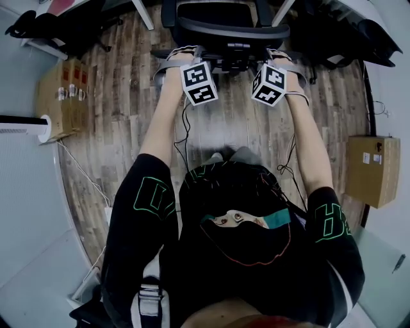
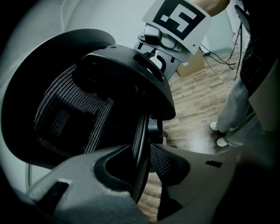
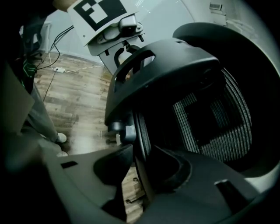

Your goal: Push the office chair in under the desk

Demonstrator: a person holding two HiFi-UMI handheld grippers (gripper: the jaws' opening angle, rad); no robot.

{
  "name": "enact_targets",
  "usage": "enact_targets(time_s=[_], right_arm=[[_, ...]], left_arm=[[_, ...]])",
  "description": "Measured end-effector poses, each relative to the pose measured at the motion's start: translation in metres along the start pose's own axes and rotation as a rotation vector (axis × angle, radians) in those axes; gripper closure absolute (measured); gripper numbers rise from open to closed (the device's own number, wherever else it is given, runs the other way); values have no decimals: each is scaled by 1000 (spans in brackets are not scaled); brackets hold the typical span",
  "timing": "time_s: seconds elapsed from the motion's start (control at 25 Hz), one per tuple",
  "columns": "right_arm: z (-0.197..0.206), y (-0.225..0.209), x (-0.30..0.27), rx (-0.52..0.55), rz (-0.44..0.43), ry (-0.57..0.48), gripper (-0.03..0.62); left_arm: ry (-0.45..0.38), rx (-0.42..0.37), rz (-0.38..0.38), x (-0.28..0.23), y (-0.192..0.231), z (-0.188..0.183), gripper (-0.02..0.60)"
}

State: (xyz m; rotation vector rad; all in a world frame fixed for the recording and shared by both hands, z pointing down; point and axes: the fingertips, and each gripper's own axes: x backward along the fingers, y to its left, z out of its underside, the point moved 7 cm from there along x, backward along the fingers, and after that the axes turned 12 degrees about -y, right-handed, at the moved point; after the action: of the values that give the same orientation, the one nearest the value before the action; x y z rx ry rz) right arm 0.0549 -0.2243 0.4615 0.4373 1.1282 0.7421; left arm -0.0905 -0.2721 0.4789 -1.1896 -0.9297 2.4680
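The black mesh office chair (image 1: pixel 224 29) stands at the top of the head view, between the white desk legs (image 1: pixel 145 16). Both grippers reach forward to the top of its backrest. My left gripper (image 1: pixel 182 56) straddles the backrest's thin rim; in the left gripper view the rim (image 2: pixel 141 131) runs between the jaws (image 2: pixel 142 153) with some slack, beside the mesh panel (image 2: pixel 74 118). My right gripper (image 1: pixel 279 57) straddles the same rim (image 3: pixel 139 131) further right, its jaws (image 3: pixel 140 155) standing apart from it, with floor showing in the gap.
Cardboard boxes sit on the wooden floor at the left (image 1: pixel 61 96) and the right (image 1: pixel 373 168). A white appliance (image 1: pixel 25 125) with a cable lies at the left. Dark bags (image 1: pixel 45 25) rest at the top left. My own feet (image 2: pixel 221 140) stand behind the chair.
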Motion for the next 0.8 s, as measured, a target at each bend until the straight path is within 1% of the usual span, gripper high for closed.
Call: enact_targets(time_s=[0.24, 0.56, 0.8], right_arm=[[2, -17, -13, -4, 5, -4, 450], [7, -41, -35, 1, 16, -13, 445], [11, -64, -59, 2, 17, -26, 445]], left_arm=[[-8, 24, -7, -10, 17, 5, 437], [-9, 26, -3, -29, 42, 14, 437], [-29, 33, -9, -47, 66, 21, 436]])
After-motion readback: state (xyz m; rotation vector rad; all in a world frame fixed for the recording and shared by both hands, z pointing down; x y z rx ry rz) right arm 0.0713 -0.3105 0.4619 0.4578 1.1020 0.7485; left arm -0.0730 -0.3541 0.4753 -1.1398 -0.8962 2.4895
